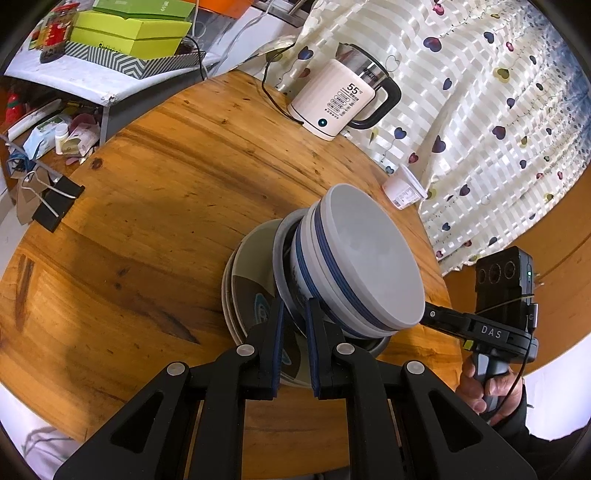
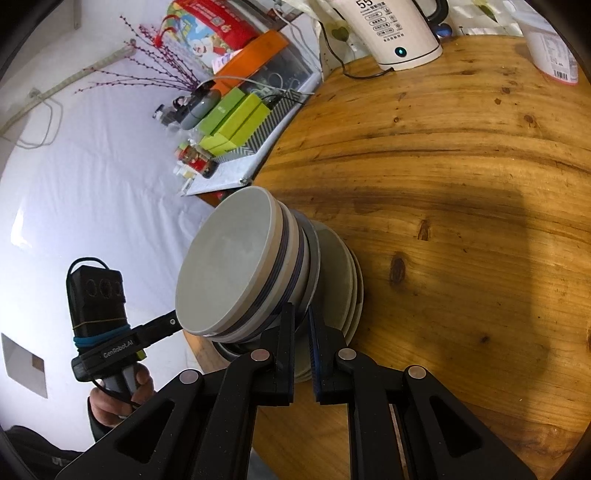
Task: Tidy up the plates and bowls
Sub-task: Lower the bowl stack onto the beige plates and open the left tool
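A stack of white bowls with blue bands (image 1: 362, 258) sits on a stack of plates (image 1: 247, 266) on the round wooden table (image 1: 147, 206). My left gripper (image 1: 294, 314) is shut on the near rim of the plates, under the bowls. In the right wrist view the same bowls (image 2: 229, 266) and plates (image 2: 336, 269) show, and my right gripper (image 2: 302, 317) is shut on the plates' rim from the opposite side. The right gripper also shows in the left wrist view at the right of the stack; only its body and fingers (image 1: 443, 317) show.
A white electric kettle (image 1: 340, 99) with a cord stands at the table's far edge, a white cup (image 1: 404, 190) beside it. A binder clip (image 1: 55, 199) lies at the table's left edge. Green boxes (image 1: 129, 33) sit on a side shelf. A patterned curtain (image 1: 498, 110) hangs right.
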